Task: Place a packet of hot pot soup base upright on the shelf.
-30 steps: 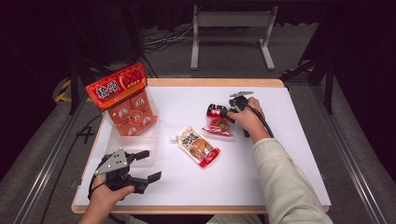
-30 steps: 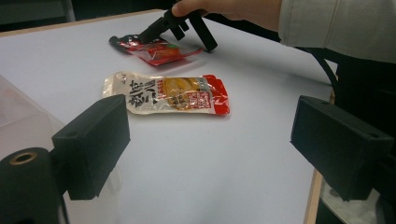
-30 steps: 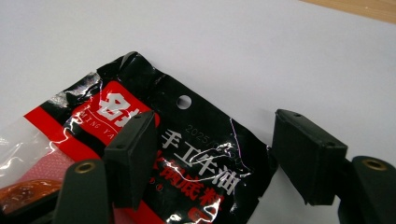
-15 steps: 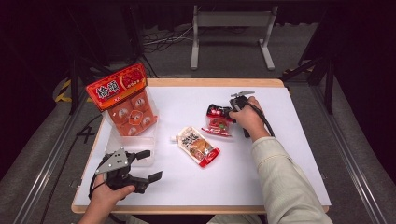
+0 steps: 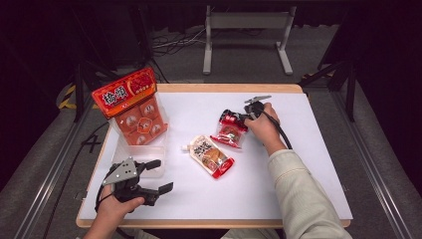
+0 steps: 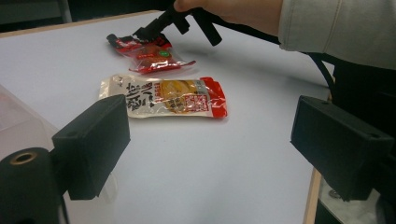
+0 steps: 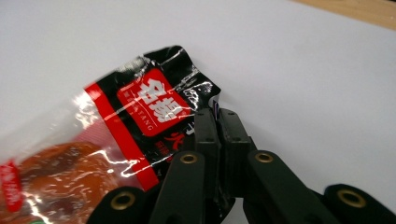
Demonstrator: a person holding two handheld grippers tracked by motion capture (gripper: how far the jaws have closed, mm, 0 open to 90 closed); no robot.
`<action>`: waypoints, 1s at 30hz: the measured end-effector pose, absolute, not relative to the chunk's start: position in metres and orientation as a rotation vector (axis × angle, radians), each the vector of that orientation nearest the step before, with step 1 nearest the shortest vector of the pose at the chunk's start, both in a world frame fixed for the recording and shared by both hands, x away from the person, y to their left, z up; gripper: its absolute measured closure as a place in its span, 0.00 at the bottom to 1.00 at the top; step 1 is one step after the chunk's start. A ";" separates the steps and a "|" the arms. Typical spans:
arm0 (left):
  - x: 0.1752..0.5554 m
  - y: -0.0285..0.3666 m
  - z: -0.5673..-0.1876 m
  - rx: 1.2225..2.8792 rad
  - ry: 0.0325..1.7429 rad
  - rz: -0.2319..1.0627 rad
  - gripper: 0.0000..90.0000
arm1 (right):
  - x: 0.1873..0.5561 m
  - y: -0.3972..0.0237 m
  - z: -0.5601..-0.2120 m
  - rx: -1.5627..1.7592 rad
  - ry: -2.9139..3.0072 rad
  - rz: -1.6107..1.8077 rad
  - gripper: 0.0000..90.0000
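A red and black snack packet lies flat on the white table, right of centre. My right gripper has just been closing, and its jaws now pinch the packet's black upper edge, meeting at the tips. An orange and white pouch lies nearer the middle of the table. By the front left edge my left gripper stands open with nothing between its jaws. In the left gripper view, my left gripper faces the pouch, with the red packet beyond it.
A red blister pack of round items leans at the table's back left. In front of it, beside my left hand, sits a clear plastic tub. Bare white table stretches to the right and front of the pouch.
The right gripper's jaws have closed on the black end of the red packet. Both hands have stayed roughly in place.
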State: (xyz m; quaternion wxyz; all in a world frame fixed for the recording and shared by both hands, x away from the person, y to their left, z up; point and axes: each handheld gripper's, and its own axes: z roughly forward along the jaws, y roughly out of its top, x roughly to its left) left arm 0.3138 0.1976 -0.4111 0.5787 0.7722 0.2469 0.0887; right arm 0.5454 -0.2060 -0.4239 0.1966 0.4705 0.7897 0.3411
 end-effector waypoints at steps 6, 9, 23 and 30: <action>0.314 0.194 -0.410 1.807 0.569 0.206 0.14 | 0.534 -0.213 -0.397 1.246 2.177 1.119 0.98; 0.315 0.193 -0.409 1.808 0.569 0.199 0.14 | 0.529 -0.214 -0.385 1.210 2.168 1.179 0.99; 0.318 0.188 -0.409 1.809 0.560 0.193 0.14 | 0.494 -0.218 -0.340 0.962 2.153 1.381 0.99; 0.318 0.187 -0.409 1.801 0.564 0.183 0.15 | 0.477 -0.223 -0.324 0.869 2.141 1.457 0.99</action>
